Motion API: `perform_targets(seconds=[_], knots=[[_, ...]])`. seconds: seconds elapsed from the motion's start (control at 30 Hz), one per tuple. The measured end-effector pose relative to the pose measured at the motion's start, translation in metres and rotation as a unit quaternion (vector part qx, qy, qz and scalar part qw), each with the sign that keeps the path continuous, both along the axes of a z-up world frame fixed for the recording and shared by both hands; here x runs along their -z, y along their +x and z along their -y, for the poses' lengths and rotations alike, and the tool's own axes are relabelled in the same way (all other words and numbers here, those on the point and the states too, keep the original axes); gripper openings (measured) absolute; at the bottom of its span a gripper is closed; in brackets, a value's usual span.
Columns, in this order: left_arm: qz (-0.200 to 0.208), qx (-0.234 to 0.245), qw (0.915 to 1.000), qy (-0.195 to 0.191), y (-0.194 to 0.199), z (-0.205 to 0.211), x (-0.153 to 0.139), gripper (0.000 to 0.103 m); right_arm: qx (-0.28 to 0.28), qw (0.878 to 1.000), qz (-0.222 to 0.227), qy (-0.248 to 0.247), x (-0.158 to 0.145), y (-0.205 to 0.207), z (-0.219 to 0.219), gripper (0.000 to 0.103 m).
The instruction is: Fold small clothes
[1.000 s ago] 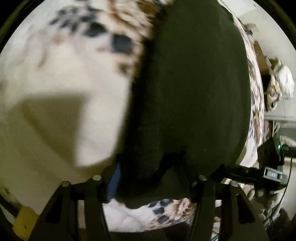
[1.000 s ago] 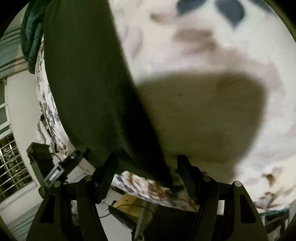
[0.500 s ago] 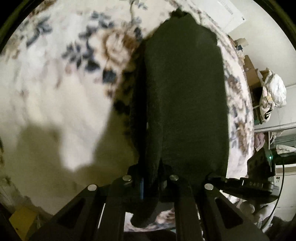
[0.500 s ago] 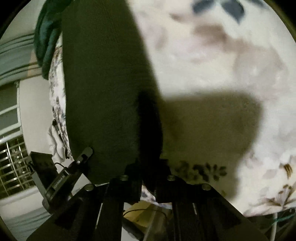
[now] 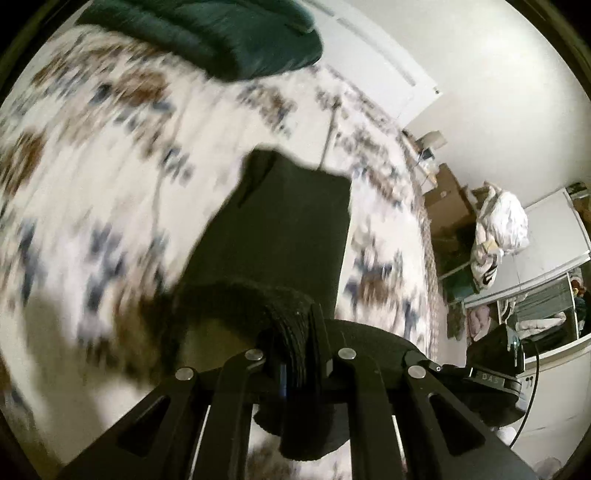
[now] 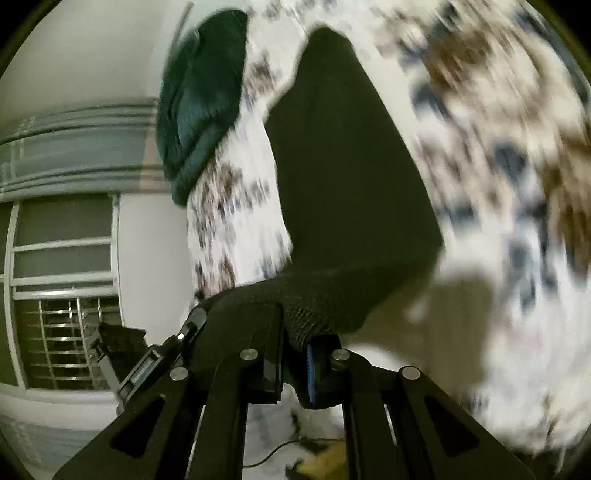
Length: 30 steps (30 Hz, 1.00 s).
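Observation:
A black knit garment (image 5: pixel 284 229) lies lengthwise on the floral bedsheet (image 5: pixel 110 155), its near end lifted. My left gripper (image 5: pixel 299 354) is shut on the near left corner of that end, the ribbed edge bunched between its fingers. In the right wrist view the same black garment (image 6: pixel 343 173) stretches away from me, and my right gripper (image 6: pixel 299 354) is shut on the other near corner. The near hem hangs raised between both grippers while the far end rests on the bedsheet (image 6: pixel 517 184).
A dark green blanket (image 5: pixel 221 33) lies bunched at the far end of the bed, also seen in the right wrist view (image 6: pixel 199 107). A window with bars (image 6: pixel 62 314) is at left. Cardboard boxes (image 5: pixel 447 206) and a white bundle (image 5: pixel 498 229) stand beside the bed.
Both grippers closed on the garment's near corners, then rose and pulled back, lifting the near end off the sheet. The far end of the bed and the green blanket came into view.

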<state>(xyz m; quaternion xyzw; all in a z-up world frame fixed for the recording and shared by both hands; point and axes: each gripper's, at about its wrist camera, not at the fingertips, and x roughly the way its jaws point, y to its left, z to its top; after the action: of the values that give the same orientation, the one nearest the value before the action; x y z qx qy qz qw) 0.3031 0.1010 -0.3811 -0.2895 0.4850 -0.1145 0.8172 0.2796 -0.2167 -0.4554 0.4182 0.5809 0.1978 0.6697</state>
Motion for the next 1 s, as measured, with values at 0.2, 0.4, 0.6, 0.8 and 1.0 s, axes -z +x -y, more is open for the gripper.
perform_targets(seconds=[0.2, 0.4, 0.6, 0.8, 1.0], knots=[[0.014, 0.009, 0.9996, -0.023, 0.144, 0.001, 0.018, 0.007, 0.051, 0.998, 0.018, -0.015, -0.001, 0.136, 0.002, 0.009], [-0.031, 0.031, 0.9974, -0.057, 0.278, -0.001, 0.066, 0.013, 0.114, 0.993, -0.001, -0.040, 0.034, 0.281, 0.011, 0.011], [-0.042, -0.002, 0.9933, -0.108, 0.325, -0.032, 0.094, 0.024, 0.168, 0.985, -0.035, -0.012, 0.082, 0.349, 0.034, 0.041], [-0.034, 0.014, 0.9983, -0.044, 0.301, -0.039, 0.109, 0.051, 0.146, 0.987, -0.013, -0.060, 0.083, 0.335, 0.049, 0.053], [-0.056, 0.065, 0.9952, 0.047, 0.308, -0.002, 0.139, 0.051, 0.076, 0.987, -0.014, -0.143, 0.109, 0.329, 0.038, 0.054]])
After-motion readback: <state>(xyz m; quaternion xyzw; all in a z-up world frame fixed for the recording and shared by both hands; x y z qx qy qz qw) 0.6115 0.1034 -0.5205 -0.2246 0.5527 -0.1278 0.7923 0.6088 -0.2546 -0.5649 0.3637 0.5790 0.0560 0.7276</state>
